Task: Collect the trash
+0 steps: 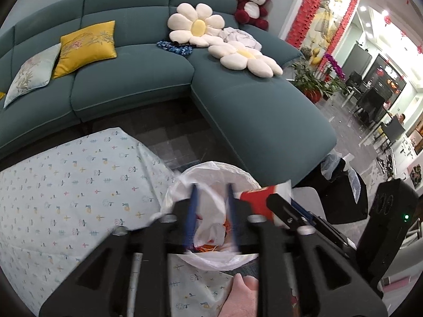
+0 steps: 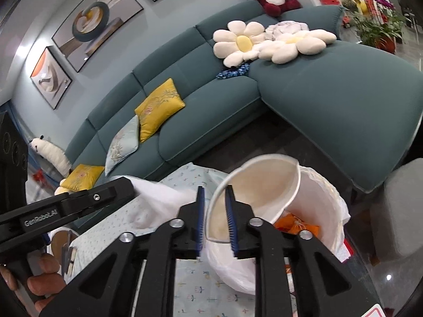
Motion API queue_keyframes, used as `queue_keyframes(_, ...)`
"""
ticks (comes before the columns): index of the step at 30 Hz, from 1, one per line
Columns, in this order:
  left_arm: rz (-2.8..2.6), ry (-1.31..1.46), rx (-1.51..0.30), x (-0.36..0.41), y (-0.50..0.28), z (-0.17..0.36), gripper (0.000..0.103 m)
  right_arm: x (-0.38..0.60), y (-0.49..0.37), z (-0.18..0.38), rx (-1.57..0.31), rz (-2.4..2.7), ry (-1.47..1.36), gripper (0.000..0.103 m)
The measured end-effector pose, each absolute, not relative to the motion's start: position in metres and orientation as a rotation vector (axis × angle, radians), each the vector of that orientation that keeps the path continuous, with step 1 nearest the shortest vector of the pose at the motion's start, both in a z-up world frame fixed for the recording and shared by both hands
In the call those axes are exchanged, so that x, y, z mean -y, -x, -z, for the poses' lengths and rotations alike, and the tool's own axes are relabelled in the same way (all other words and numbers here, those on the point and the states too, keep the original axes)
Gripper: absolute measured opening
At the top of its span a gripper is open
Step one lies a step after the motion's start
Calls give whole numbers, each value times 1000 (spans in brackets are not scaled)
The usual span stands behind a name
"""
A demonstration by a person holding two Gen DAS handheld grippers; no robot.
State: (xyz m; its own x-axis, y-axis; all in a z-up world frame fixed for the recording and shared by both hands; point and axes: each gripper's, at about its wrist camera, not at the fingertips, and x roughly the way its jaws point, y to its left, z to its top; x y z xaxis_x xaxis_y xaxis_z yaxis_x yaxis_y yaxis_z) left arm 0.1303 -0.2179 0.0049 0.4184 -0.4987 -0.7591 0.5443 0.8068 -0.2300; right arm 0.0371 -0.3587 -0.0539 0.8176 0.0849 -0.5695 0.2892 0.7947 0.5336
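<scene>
Matt teal cloth sofa [image 1: 158, 79], thin glossy plastic bin liner [image 1: 219, 260], smooth paper cup [image 2: 264, 185]

Dim room, glaring downlights, fisheye-warped edges

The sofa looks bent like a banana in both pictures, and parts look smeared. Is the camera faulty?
No fault: both wrist views use fisheye lenses, which curve the sofa and darken the corners. In the left wrist view the hand-held gripper fingers and bin liner are motion-blurred, and the lit room at right is overexposed. In the right wrist view the paper cup is slightly blurred.
</scene>
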Motion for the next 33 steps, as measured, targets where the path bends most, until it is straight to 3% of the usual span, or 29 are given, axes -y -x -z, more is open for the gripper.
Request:
queue_keyframes(2,639,-47,-925,215,-130,-4,46,359,-36,55,-611,121,-648,32)
queue_keyframes(10,603,-41,-936,202,-130,-1,47,351,-39,50,-616,107,-618,37)
queue_keyframes(17,574,-49,-925,186,-126,-3,48,336,-42,40,-635,112,-564,48)
queue_keyframes(21,546,-50,-913,176,-123,-4,59,326,-42,39,-656,127,-528,54)
queue_keyframes(29,515,-55,-906,156,-117,-1,60,309,-35,35,-668,157,-472,69)
queue_keyframes(33,491,-61,-894,146,-113,-1,66,303,-30,32,-666,167,-455,75)
